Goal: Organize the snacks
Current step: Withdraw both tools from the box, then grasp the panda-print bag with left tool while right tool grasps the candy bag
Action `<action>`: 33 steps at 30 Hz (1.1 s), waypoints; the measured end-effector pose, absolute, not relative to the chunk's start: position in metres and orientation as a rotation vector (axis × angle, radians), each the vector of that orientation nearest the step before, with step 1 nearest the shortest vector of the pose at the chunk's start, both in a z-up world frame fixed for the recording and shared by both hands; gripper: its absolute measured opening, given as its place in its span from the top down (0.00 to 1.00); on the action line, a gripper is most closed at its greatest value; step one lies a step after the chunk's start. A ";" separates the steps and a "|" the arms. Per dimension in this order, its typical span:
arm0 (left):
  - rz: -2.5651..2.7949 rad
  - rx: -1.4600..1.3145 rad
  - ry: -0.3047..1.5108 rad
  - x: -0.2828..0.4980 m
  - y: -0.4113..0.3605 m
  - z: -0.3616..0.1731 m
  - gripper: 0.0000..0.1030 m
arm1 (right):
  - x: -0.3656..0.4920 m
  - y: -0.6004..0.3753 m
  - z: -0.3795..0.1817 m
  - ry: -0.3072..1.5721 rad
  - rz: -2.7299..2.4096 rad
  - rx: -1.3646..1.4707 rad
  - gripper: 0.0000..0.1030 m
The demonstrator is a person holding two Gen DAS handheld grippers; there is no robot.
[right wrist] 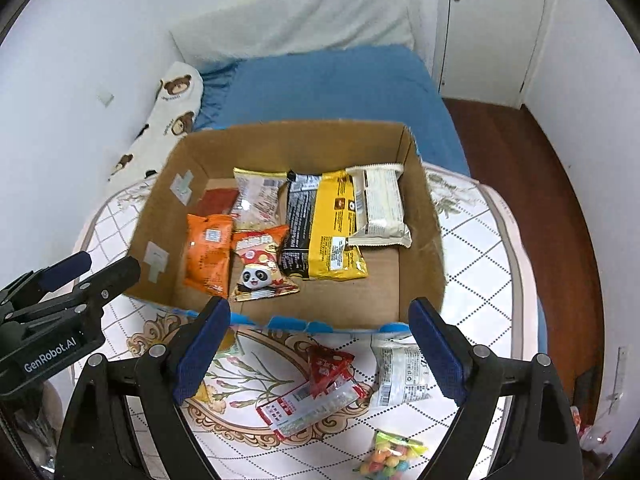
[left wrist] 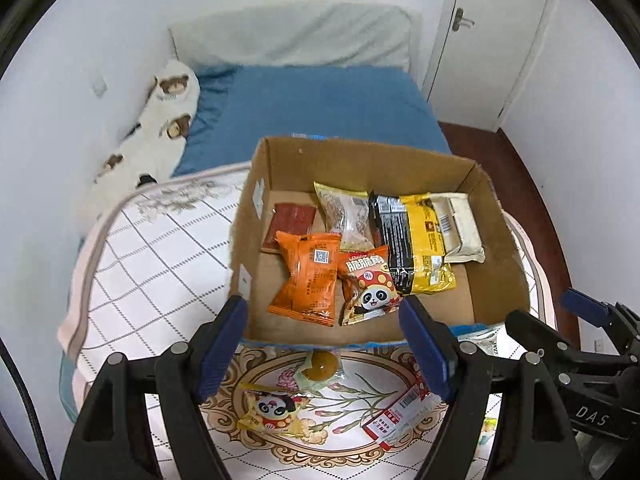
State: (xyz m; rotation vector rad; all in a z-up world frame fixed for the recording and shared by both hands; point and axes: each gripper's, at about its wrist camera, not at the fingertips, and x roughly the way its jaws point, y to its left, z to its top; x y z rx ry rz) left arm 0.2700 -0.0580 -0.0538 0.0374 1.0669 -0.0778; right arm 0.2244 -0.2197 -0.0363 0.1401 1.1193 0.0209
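An open cardboard box [left wrist: 256, 216] [right wrist: 424, 240] sits on a patterned quilt and holds several snack packets, among them an orange packet [left wrist: 306, 276] [right wrist: 208, 252], a panda packet [left wrist: 368, 284] [right wrist: 258, 264] and a black-and-yellow packet [left wrist: 416, 240] [right wrist: 324, 224]. My left gripper [left wrist: 324, 344] is open and empty just before the box's near wall. My right gripper [right wrist: 320, 344] is open and empty too. Loose on the quilt lie a yellow panda packet [left wrist: 272, 410], a round yellow sweet [left wrist: 320, 366], a red-and-white packet [right wrist: 308, 404], a white packet [right wrist: 400, 372] and a bag of coloured candies [right wrist: 390, 456].
The quilt [left wrist: 152, 264] lies on a bed with a blue sheet [left wrist: 320, 108], a bear-print pillow [left wrist: 160, 128] at the left wall and a white door [left wrist: 488, 32] at the back right. Dark red floor [right wrist: 520, 168] runs along the right.
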 end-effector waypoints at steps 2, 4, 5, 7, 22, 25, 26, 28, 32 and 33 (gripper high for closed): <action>-0.077 0.037 1.037 0.260 -0.058 -0.044 0.25 | 0.215 -0.219 -0.026 1.090 0.022 0.141 0.10; -0.078 0.037 1.016 0.251 -0.059 -0.036 0.25 | 0.207 -0.218 -0.016 1.065 0.024 0.141 0.10; -0.076 0.038 1.004 0.246 -0.059 -0.032 0.25 | 0.202 -0.218 -0.010 1.051 0.026 0.148 0.10; -0.075 0.034 0.993 0.239 -0.059 -0.028 0.25 | 0.193 -0.218 -0.001 1.031 0.033 0.159 0.10; 0.067 -0.032 1.171 0.186 -0.038 -0.110 0.04 | 0.136 -0.275 -0.103 1.241 0.018 0.366 0.04; 0.140 -0.053 1.260 0.172 -0.023 -0.149 0.04 | 0.117 -0.296 -0.151 1.335 -0.031 0.422 0.04; 0.162 -0.059 1.287 0.169 -0.018 -0.161 0.04 | 0.111 -0.301 -0.165 1.362 -0.048 0.430 0.04; 0.202 -0.070 1.331 0.161 -0.009 -0.183 0.04 | 0.101 -0.309 -0.194 1.415 -0.081 0.440 0.04; 0.231 -0.092 1.392 0.155 0.000 -0.211 0.04 | 0.083 -0.314 -0.246 1.521 -0.132 0.443 0.04; 0.232 -0.088 1.402 0.156 0.001 -0.214 0.04 | 0.080 -0.313 -0.254 1.535 -0.137 0.441 0.04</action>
